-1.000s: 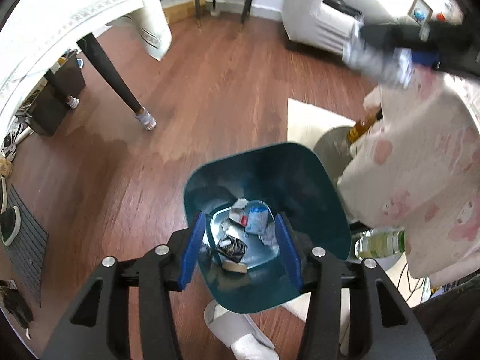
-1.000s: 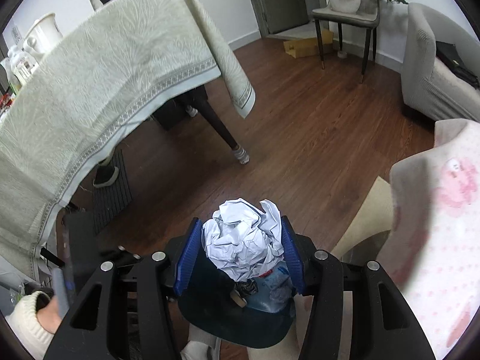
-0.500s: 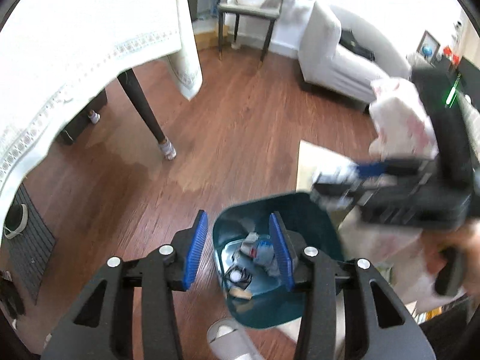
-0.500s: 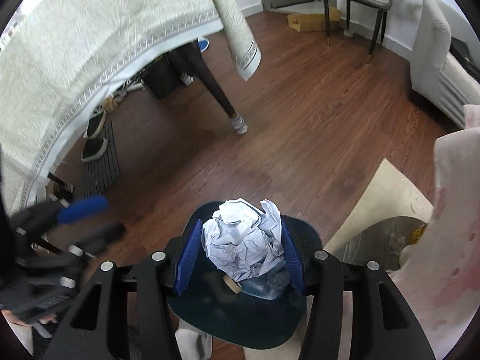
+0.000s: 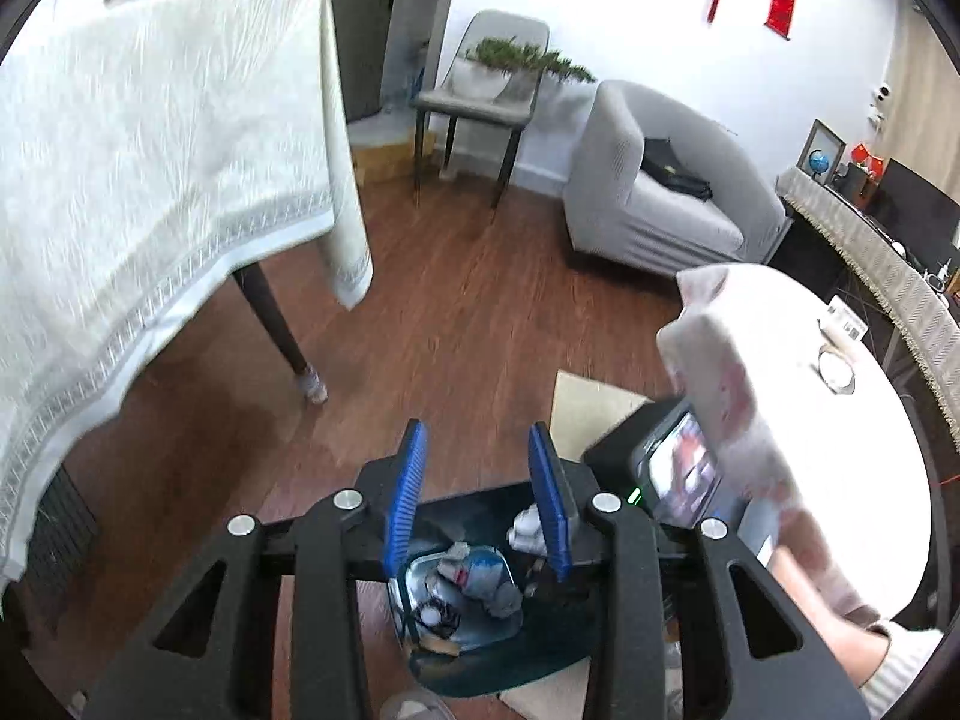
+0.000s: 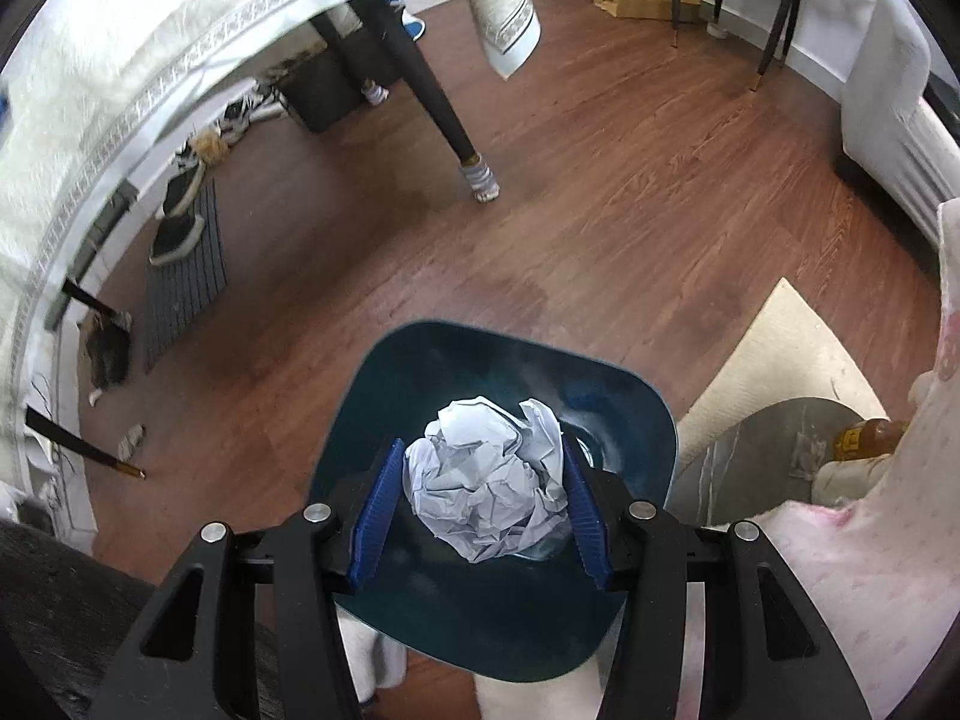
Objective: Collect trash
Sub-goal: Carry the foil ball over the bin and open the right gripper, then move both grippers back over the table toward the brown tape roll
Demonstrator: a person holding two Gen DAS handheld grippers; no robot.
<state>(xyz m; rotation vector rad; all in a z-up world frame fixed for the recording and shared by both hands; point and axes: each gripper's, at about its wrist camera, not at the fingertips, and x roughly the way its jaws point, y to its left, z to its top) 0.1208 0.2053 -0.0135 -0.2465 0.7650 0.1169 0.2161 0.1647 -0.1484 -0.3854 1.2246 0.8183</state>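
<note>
Since the earlier frames, the left gripper point(image 5: 477, 495) has lifted away from the dark teal bin point(image 6: 498, 516) and tilted up toward the room, and its jaws have just been closing with nothing between them; the blue pads now stand a narrow gap apart, empty. Seen past them, the bin floor holds earlier trash point(image 5: 474, 582): paper scraps and a small blue-and-white container. To the right in that view, the right-hand unit and a pink-patterned sleeve point(image 5: 738, 414) cross close beside the left gripper. The right gripper point(image 6: 483, 516) has come down over the bin, jaws about half open and pressed on both sides of a crumpled paper ball point(image 6: 489, 480), which hangs directly above the bin's opening. Judged risks: the ball bulges forward of the pads, so a loose pinch could let it slip early; it sits over the middle of the opening, so a drop now would likely land inside, but a sideways drift first could send it off the rim onto the wood floor point(image 6: 600, 210) or the beige mat point(image 6: 780, 360). The two grippers work close together, and a bump could tip the light bin.
</note>
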